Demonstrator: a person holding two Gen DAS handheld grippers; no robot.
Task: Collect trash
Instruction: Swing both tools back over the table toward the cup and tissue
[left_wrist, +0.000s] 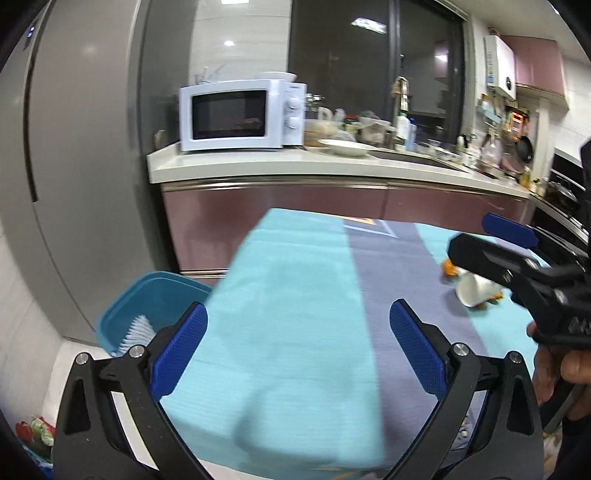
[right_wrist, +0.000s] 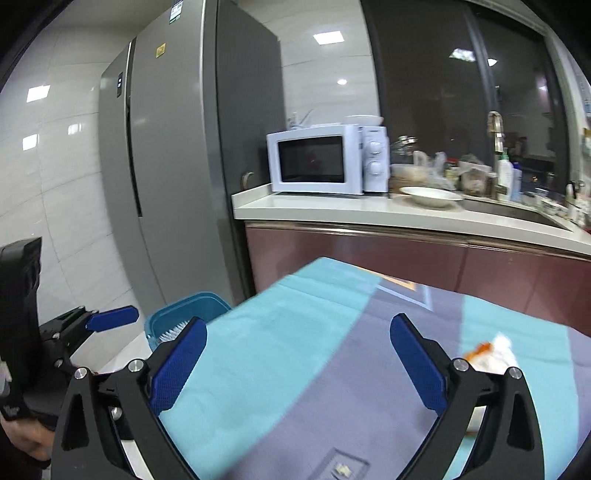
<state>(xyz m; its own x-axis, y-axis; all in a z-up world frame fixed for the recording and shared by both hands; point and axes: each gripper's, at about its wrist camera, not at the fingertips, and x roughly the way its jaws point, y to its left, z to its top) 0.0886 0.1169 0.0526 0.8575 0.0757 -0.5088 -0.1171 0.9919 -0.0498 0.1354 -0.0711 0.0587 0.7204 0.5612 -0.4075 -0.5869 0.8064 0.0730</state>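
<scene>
I am holding both tools spread wide and empty: left tool (left_wrist: 297, 347), right tool (right_wrist: 297, 362). A paper cup (left_wrist: 474, 291) and orange peel (left_wrist: 450, 268) are still lying on the cloth-covered counter (left_wrist: 295, 295), well apart from the blue bin (left_wrist: 147, 306) beside it.

Table (left_wrist: 295, 295) covered by a turquoise-and-grey cloth (left_wrist: 391, 280); near its right side lie a tipped white paper cup (left_wrist: 474, 291) and orange peel scraps (left_wrist: 448, 268)

Matt woven cloth (left_wrist: 288, 295) on the table, glossy plastic bin (left_wrist: 155, 295), brushed-metal fridge (right_wrist: 166, 166), textured tool pads (left_wrist: 417, 350).
</scene>
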